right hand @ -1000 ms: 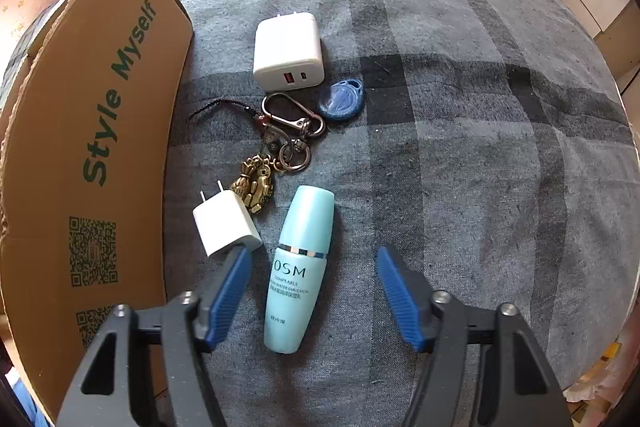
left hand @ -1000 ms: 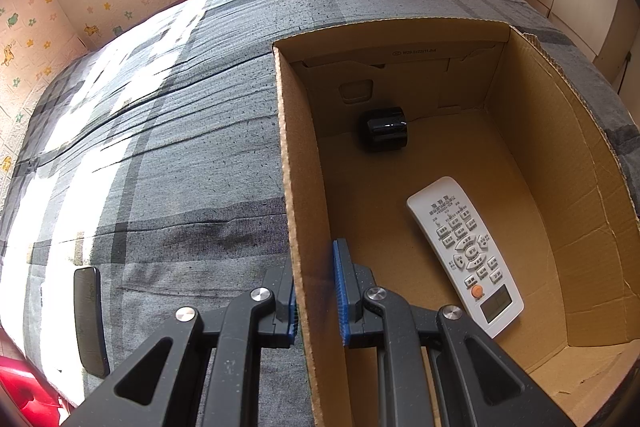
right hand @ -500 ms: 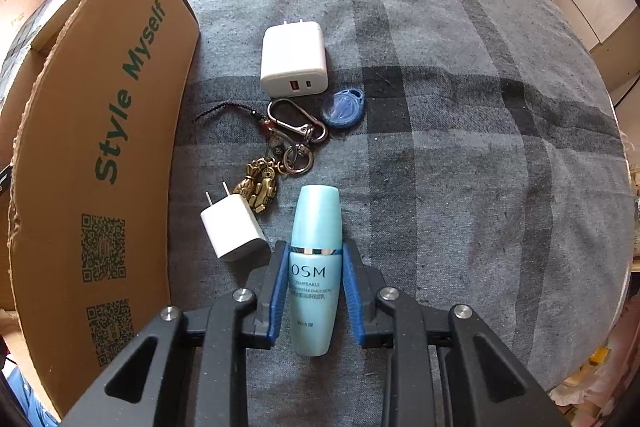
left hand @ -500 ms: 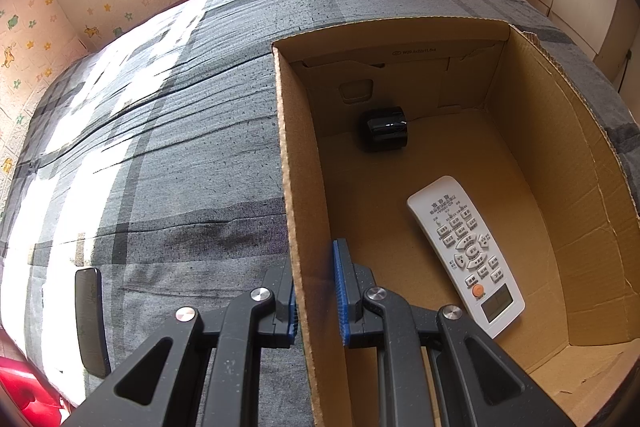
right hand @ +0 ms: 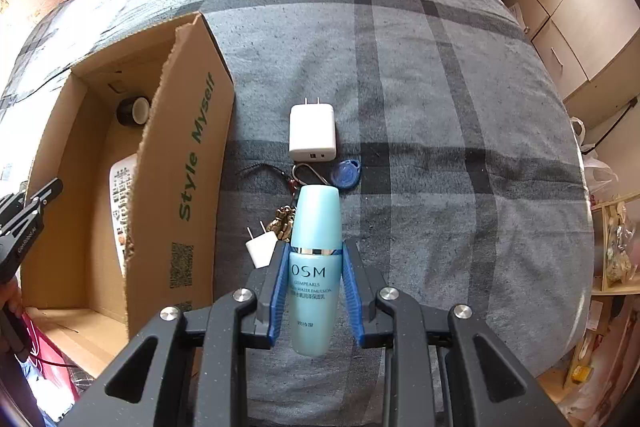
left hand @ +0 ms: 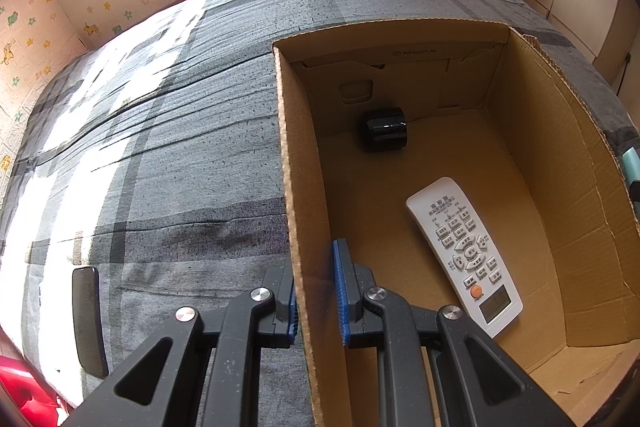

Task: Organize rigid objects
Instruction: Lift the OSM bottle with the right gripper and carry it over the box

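From the left wrist, the left gripper [left hand: 316, 291] is pinched narrowly on the near wall of the cardboard box [left hand: 568, 187], steadying it. From the right wrist, the right gripper [right hand: 314, 289] is clamped across the lower body of the blue OSM bottle [right hand: 316, 259], held above the bedcover beside the box. The bottle looks rigid, smooth, probably light and a little slippery, so this mid-body grip seems sound.

I read "OSM" on the blue bottle [right hand: 315, 269] and green "Style Myself" lettering on the cardboard box [right hand: 188, 163] wall beside it.
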Motion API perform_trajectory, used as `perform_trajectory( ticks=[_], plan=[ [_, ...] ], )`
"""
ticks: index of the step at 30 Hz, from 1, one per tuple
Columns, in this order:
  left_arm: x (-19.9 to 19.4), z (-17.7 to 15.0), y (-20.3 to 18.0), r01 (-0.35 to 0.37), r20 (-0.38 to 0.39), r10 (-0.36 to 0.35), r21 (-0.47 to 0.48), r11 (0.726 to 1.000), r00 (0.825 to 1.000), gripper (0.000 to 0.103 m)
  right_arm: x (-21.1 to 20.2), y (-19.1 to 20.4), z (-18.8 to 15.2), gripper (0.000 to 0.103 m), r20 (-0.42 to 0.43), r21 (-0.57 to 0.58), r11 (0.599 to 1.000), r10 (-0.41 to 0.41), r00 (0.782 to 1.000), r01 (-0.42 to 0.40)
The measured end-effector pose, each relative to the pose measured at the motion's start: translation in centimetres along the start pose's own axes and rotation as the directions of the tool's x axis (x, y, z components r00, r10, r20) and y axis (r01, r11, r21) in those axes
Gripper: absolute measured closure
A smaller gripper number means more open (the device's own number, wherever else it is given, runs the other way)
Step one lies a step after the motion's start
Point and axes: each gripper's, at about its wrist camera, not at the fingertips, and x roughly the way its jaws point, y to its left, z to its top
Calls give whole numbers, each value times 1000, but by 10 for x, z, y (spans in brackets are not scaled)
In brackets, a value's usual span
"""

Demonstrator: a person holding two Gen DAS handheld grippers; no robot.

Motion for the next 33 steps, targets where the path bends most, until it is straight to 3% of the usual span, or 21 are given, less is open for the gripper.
perform_trajectory(
  ticks=[16, 33],
  plan=[
    [0, 0, 1, 3, 1, -3, 0, 1000, 1000, 87, -65, 46, 29, 76, 97, -104, 995, 11, 995, -1],
    [1, 0, 0, 4, 0, -4, -1, 1000, 1000, 87, -73, 122, 46, 76, 109, -223, 974, 70, 992, -45]
  ],
)
